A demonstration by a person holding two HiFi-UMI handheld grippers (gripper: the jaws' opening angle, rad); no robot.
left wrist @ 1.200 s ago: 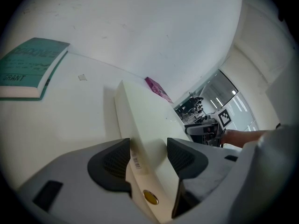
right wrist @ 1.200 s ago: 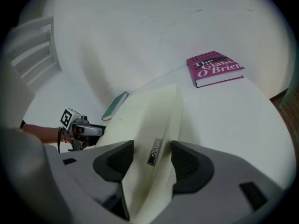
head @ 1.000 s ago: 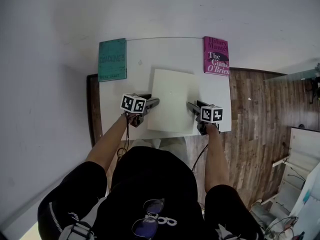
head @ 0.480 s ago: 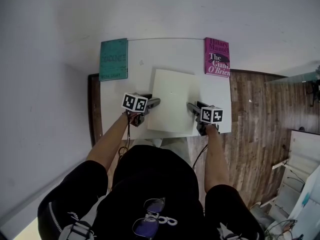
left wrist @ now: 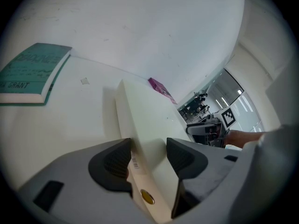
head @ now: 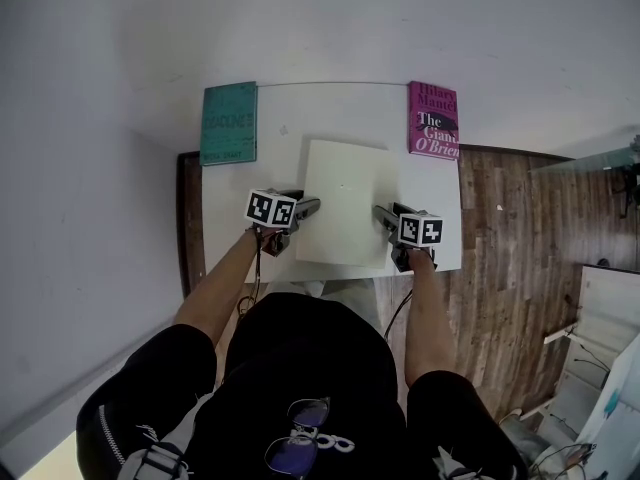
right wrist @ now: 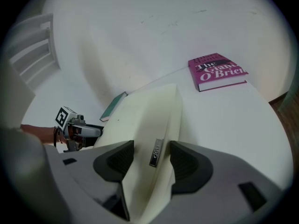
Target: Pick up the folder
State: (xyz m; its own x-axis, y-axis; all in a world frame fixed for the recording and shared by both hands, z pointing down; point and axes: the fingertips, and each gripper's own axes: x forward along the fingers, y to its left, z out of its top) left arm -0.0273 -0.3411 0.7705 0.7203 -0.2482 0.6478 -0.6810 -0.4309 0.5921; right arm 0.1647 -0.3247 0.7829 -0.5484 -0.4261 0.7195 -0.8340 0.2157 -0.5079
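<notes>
A cream folder (head: pixel 345 203) is held over the white table (head: pixel 280 108), one gripper on each side edge. My left gripper (head: pixel 312 206) is shut on its left edge. In the left gripper view that edge of the folder (left wrist: pixel 145 125) runs between the dark pads (left wrist: pixel 112 160) of the left gripper (left wrist: pixel 148 155). My right gripper (head: pixel 380 211) is shut on the right edge. In the right gripper view the folder (right wrist: pixel 149 120), with a small metal label, sits between the jaws of the right gripper (right wrist: pixel 152 155). The other gripper (right wrist: pixel 74 127) shows beyond it.
A teal book (head: pixel 229 123) lies at the table's far left corner and a magenta book (head: pixel 433 118) at the far right corner. Wooden floor (head: pixel 510 228) lies to the right of the table. A white wall stands behind it.
Both grippers keep their hold on the folder's edges. The folder and hands have barely shifted; the head view has drifted slightly, so the books sit a little lower.
</notes>
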